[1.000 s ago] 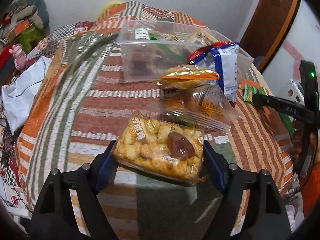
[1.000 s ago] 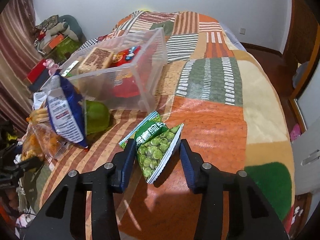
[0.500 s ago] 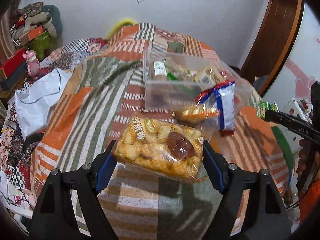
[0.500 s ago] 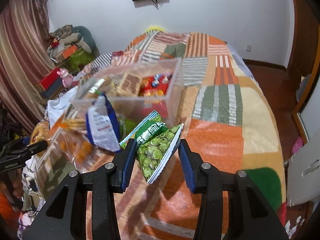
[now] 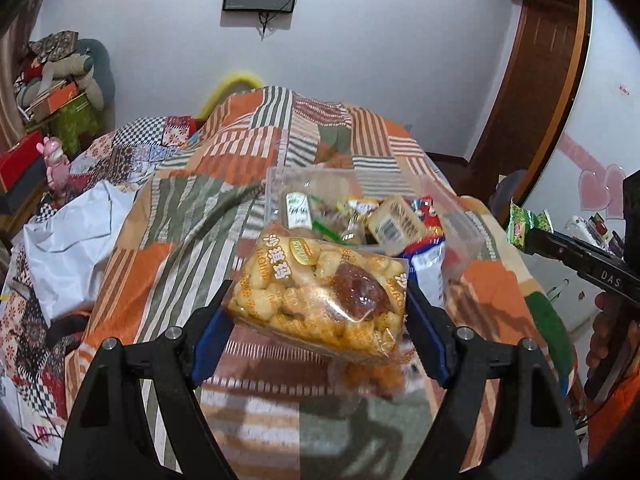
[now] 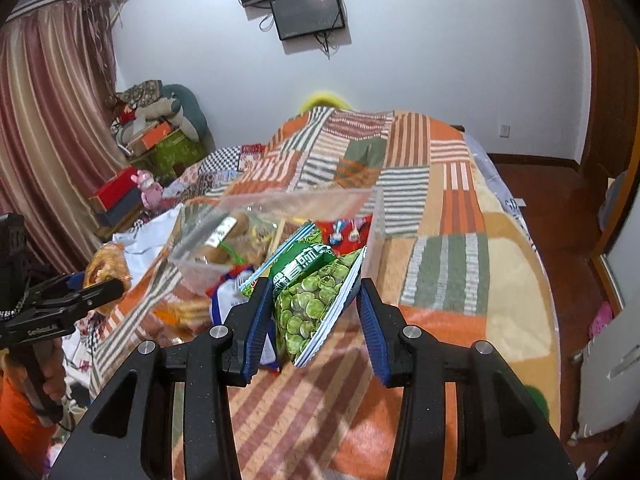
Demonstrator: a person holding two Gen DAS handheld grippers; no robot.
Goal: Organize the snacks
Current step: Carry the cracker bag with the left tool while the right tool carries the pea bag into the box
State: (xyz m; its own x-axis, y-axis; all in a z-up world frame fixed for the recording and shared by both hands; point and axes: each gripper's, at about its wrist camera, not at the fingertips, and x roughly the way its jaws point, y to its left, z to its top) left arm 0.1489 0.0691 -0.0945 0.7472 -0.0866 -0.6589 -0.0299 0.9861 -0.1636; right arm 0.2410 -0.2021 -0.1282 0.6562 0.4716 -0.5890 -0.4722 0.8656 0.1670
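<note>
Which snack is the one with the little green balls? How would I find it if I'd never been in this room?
Look at the big patchwork bed, then at the clear plastic box of snacks on it. Just in front of that box, the right gripper holds up a green peas packet. It is the only green bag with round peas pictured on it; the left gripper's bag is golden.

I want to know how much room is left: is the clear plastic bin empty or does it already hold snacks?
Partly filled. Through the clear plastic bin several wrapped snacks show inside; its top is open, no lid on it.
</note>
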